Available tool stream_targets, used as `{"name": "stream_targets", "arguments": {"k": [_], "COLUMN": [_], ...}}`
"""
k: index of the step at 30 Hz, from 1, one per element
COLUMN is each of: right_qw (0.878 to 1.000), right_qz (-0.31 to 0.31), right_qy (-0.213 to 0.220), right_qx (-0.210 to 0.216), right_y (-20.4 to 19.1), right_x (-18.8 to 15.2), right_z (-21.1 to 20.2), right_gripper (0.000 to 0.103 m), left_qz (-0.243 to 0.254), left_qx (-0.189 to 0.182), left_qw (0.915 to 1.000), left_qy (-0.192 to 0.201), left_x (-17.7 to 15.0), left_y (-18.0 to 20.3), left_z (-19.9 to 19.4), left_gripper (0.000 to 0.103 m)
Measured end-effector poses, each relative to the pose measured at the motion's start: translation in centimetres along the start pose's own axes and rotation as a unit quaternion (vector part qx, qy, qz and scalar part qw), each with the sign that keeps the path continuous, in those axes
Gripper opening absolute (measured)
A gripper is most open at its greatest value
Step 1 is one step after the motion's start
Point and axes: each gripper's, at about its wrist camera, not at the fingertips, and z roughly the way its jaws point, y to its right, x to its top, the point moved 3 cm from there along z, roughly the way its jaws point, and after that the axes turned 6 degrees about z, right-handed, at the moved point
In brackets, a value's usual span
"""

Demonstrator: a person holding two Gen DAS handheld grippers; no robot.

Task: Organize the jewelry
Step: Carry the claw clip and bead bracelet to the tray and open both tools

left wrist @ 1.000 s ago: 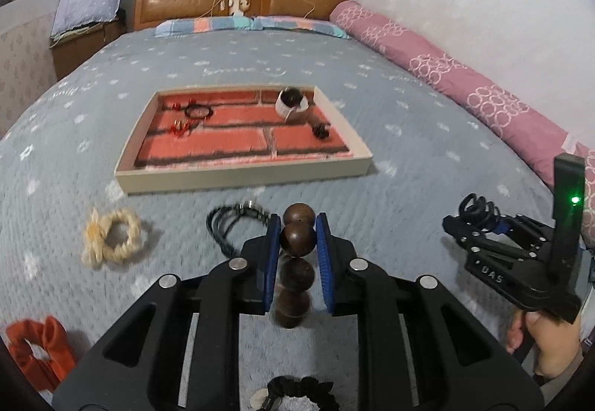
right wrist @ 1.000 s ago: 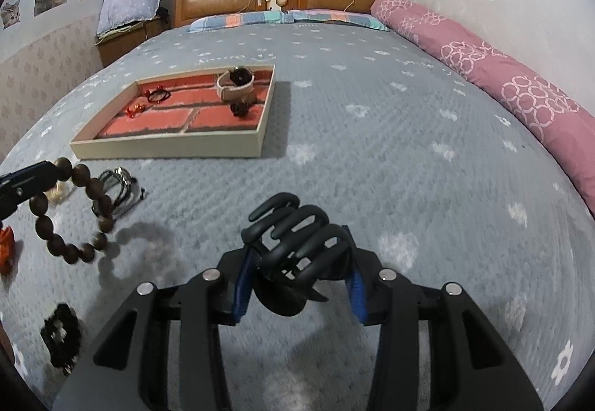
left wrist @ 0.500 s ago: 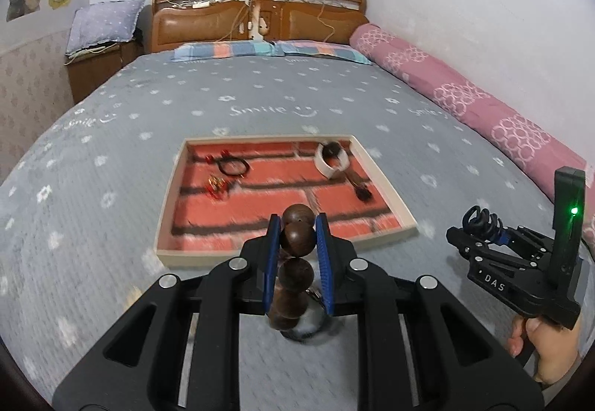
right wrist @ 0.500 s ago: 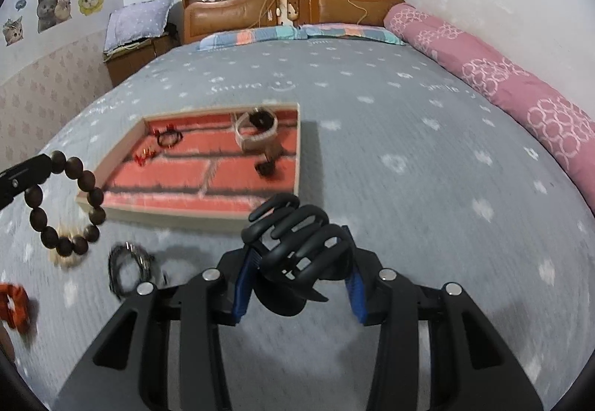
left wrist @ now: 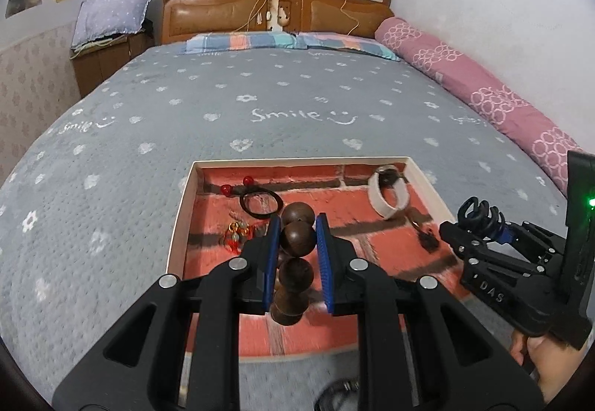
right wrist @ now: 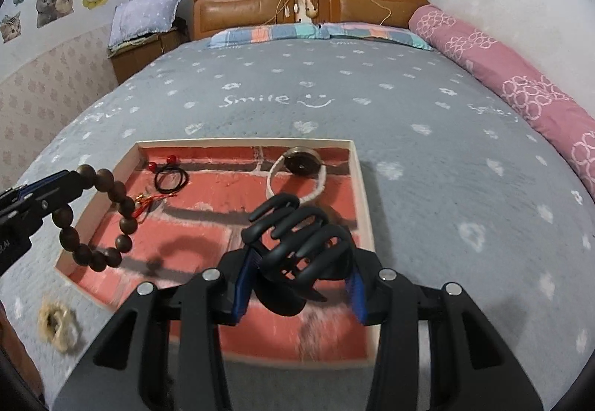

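Observation:
My left gripper (left wrist: 297,238) is shut on a brown wooden bead bracelet (left wrist: 296,239), which hangs over the near left part of the tray (right wrist: 362,210); the bracelet (right wrist: 111,221) shows as a loop in the right wrist view. My right gripper (right wrist: 297,262) is shut on a black claw hair clip (right wrist: 297,236) above the tray's near right part. The shallow tray (left wrist: 180,210) has a red brick-patterned floor. In it lie a black hair tie with red beads (left wrist: 260,202), a red and gold charm (left wrist: 236,234), a white band (left wrist: 386,197) and a small dark piece (left wrist: 427,240).
The tray rests on a grey bedspread (left wrist: 260,102) with white prints. A straw-coloured scrunchie (right wrist: 57,327) lies on the bed left of the tray. A pink bolster (left wrist: 483,95) runs along the right wall, and a wooden headboard (left wrist: 275,9) stands at the far end.
Both grippers have travelled forward across the bed with their loads and now hang over the tray. The loose items on the bedspread have slid back out of the left wrist view.

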Motion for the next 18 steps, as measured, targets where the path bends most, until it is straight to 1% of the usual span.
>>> {"name": "stream_targets", "arguments": {"k": [4,7,11,15,18], "right_qw": [1.0,1.0,1.0,0.999,0.999], "right_qz": [0.01,0.01,0.005,0.017,0.016], "right_qy": [-0.011,-0.016,-0.022,-0.036,-0.04], "right_qx": [-0.008,-0.014,-0.022,-0.026,-0.026], "right_y": [-0.3,-0.5,-0.6,-0.1,-0.1], "right_x": [0.4,0.4,0.3,0.2,0.4], "right_z": [2.9,4.6,5.9,7.3,7.6], "right_gripper": [0.042,0.042,0.042,0.042,0.042], "left_qz": [-0.005,-0.019,-0.029,-0.015,-0.015], "left_qx": [0.011,0.025,0.042,0.059,0.062], "left_qw": [0.9998,0.9989,0.9971,0.9947,0.9931], "left_qy": [-0.017,-0.034,-0.057,-0.083,-0.098], "left_x": [0.2,0.0,-0.3,-1.1,-1.6], "left_y": [-1.1,-2.5,-4.1,-4.2,-4.2], "left_z": [3.0,5.3,7.5,9.3,10.4], "left_gripper": [0.018,0.018,0.018,0.018,0.018]}}
